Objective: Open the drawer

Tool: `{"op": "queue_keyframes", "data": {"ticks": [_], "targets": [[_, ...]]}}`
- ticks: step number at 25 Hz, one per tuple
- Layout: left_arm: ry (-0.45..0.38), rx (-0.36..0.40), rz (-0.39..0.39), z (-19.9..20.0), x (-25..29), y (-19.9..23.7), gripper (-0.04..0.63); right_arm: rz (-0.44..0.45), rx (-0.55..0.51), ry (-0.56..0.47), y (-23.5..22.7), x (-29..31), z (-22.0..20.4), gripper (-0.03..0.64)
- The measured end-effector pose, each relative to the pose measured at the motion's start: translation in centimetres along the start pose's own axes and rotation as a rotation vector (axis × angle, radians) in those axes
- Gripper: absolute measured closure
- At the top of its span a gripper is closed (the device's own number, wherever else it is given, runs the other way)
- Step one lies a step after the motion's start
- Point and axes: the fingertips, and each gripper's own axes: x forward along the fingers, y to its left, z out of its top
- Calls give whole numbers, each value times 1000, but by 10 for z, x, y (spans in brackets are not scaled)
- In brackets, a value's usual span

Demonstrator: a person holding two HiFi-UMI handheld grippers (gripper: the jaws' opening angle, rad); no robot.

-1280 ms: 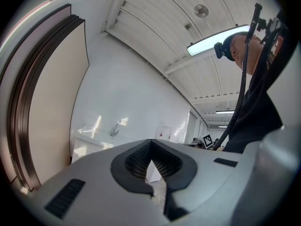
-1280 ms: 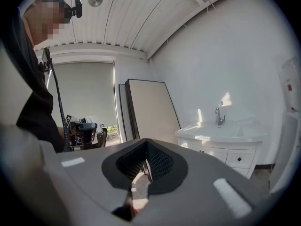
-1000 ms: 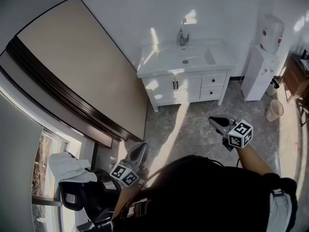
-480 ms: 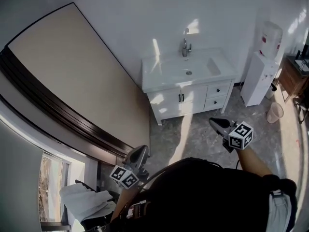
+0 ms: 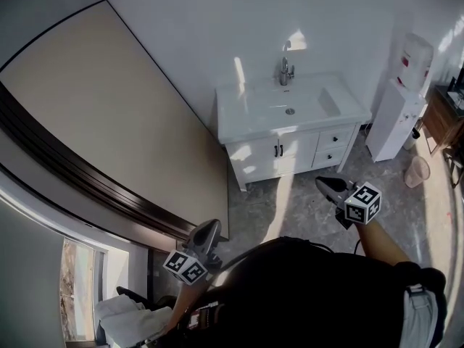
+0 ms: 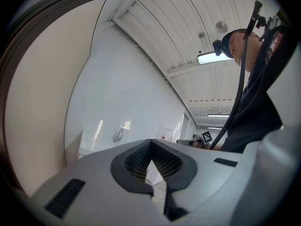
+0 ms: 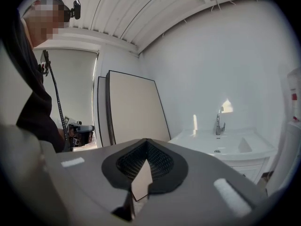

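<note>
A white vanity [image 5: 255, 155] with a sink and a faucet [image 5: 286, 69] stands against the far wall. On its right side sit two small drawers, upper [image 5: 337, 138] and lower [image 5: 332, 155], both closed, beside two doors. My left gripper [image 5: 210, 227] is shut and held close to my body, well short of the vanity. To the right my other gripper [image 5: 321, 182] is shut too and points toward the drawers from a distance. Nothing is between the jaws of the left gripper [image 6: 151, 147] or the right gripper [image 7: 146, 145]. In the right gripper view the vanity [image 7: 244, 166] lies ahead to the right.
A large beige board [image 5: 109, 114] leans on the wall at left. A white water dispenser [image 5: 406, 96], a pale bin [image 5: 417, 171] and a wooden cabinet [image 5: 442, 118] stand right of the vanity. A chair with white cloth [image 5: 138, 317] is at lower left. Grey floor lies between me and the vanity.
The vanity has come nearer and sits lower and further right in the head view. Both grippers stay shut in the same pose near my body. The chair has slid down out of frame.
</note>
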Motion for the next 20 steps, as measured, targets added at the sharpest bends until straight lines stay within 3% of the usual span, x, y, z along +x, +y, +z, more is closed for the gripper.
{"op": "queue_keyframes", "data": {"ticks": [5,15,20], "targets": [[11,0,49,2,44,16,595,32,0,14,-57,24,4,617],[-58,9,143,7,181,24,595,147,-34,2,-199,54,40,617],[-41,7,147,-8,237,26,595,169,-16,1,-257,56,40,617]]}}
